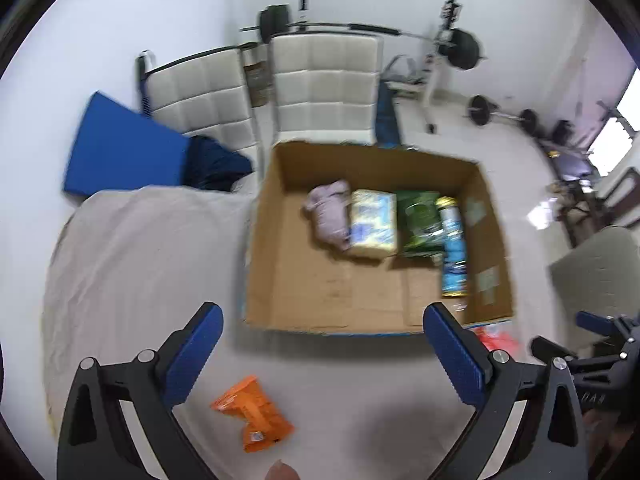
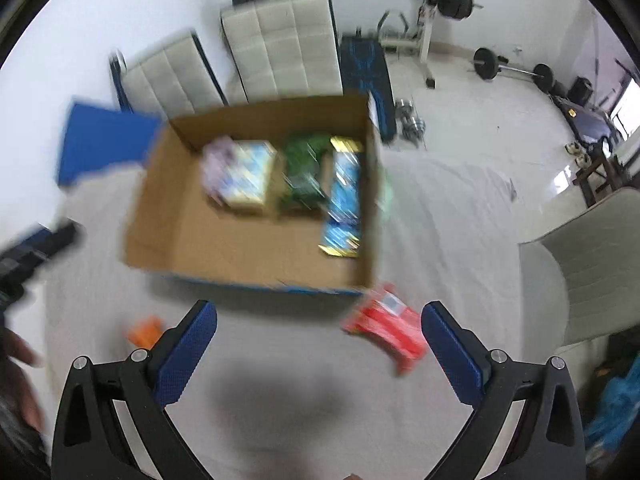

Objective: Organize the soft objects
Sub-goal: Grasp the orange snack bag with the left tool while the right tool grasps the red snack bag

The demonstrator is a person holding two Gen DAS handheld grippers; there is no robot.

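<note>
An open cardboard box (image 1: 280,280) (image 2: 172,236) stands on a white sheet. Inside lie a lilac soft bundle (image 1: 330,214), a yellow-blue pack (image 1: 374,222), a green pack (image 1: 420,222) and a blue tube-shaped pack (image 1: 454,246). An orange packet (image 1: 252,412) (image 2: 146,332) lies on the sheet between my left gripper's fingers. A red packet (image 2: 386,328) (image 1: 498,338) lies by the box's near right corner, just left of my right gripper's right finger (image 2: 452,356). My left gripper (image 1: 322,354) and right gripper (image 2: 320,350) are both open and empty above the sheet.
Two white quilted chairs (image 1: 324,84) stand behind the box, a blue mat (image 1: 120,148) at left. Barbells and a weight bench (image 1: 448,44) fill the back. Another white chair (image 2: 592,264) is at right. The right gripper also shows in the left wrist view (image 1: 600,356).
</note>
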